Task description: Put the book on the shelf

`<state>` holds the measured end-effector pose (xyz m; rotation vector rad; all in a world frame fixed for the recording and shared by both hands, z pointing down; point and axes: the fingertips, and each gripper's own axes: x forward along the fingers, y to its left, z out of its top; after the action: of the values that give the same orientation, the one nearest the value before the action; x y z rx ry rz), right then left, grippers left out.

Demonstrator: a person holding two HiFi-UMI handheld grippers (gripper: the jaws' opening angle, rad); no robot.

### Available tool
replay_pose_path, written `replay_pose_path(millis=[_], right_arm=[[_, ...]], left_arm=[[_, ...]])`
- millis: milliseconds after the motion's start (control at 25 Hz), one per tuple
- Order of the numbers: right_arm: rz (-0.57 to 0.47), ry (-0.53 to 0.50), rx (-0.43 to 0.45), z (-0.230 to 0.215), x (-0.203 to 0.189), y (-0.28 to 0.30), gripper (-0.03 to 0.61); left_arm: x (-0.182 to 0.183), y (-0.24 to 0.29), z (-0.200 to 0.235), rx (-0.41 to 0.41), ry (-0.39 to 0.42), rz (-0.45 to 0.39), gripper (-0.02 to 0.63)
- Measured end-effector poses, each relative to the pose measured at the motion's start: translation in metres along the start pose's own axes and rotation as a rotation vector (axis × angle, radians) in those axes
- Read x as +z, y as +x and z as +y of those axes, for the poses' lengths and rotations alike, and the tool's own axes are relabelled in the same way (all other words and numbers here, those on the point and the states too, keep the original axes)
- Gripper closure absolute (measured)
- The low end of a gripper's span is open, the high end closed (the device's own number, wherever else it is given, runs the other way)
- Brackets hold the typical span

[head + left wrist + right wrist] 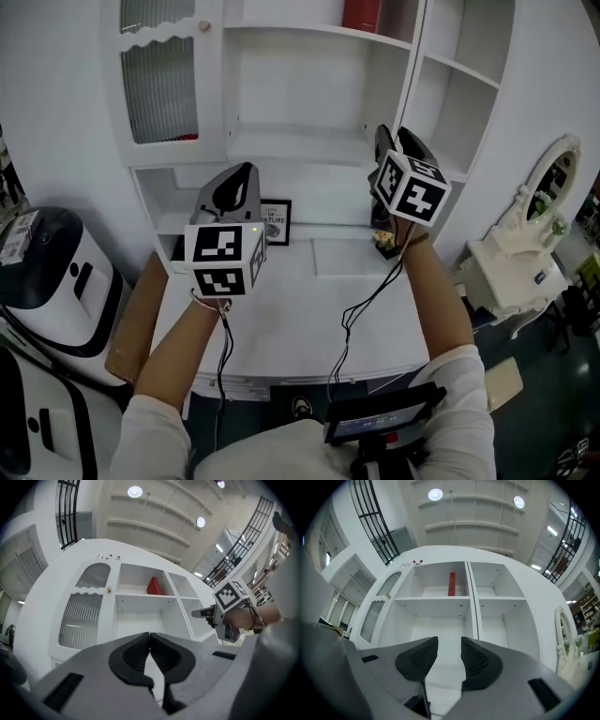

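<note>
Red book (451,583) stands upright on the upper shelf (436,600), well apart from both tools.
Left hand-held gripper (150,644): jaws together, nothing between them.
Right hand-held gripper (450,649): jaws parted, empty.
Judgement: the book looks stiff, fairly light and smooth-covered. Pinch it across the covers near the spine.

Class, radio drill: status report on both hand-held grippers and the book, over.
Left hand-held gripper shut, empty. Right hand-held gripper open, empty. Red book standing on upper shelf. Nothing blocking it.
</note>
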<state>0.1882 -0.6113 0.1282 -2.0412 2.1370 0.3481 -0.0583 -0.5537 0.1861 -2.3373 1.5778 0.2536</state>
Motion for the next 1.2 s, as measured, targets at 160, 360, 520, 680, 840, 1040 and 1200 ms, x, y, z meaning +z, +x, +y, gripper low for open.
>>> replay_pose_path(millis=[160, 360, 520, 680, 840, 1040, 1200], right_arm=[[-0.009, -0.011, 0.003, 0.009, -0.019, -0.023, 0.410], [-0.016, -0.006, 0.001, 0.022, -0.039, -0.050, 0.421], [-0.009, 0.004, -0.033, 0.028, -0.060, -0.075, 0.469], [0.014, 0.018, -0.058, 0.034, -0.083, -0.097, 0.543], [0.041, 0.034, -0.048, 0.031, -0.100, -0.116, 0.554], [0.050, 0.021, -0.021, 0.017, -0.111, -0.134, 0.555], [0.062, 0.021, 0.003, 0.003, -0.115, -0.150, 0.555]], left_arm=[[-0.018, -0.010, -0.003, -0.001, -0.038, 0.012, 0.604], [-0.042, -0.019, -0.009, -0.006, -0.099, 0.039, 0.604], [-0.057, -0.028, -0.016, -0.020, -0.102, 0.054, 0.604], [-0.065, -0.037, -0.024, -0.032, -0.104, 0.045, 0.604], [-0.077, -0.042, -0.036, -0.036, -0.115, 0.060, 0.604], [-0.095, -0.047, -0.041, -0.023, -0.138, 0.100, 0.604], [-0.107, -0.052, -0.044, -0.002, -0.165, 0.136, 0.604]])
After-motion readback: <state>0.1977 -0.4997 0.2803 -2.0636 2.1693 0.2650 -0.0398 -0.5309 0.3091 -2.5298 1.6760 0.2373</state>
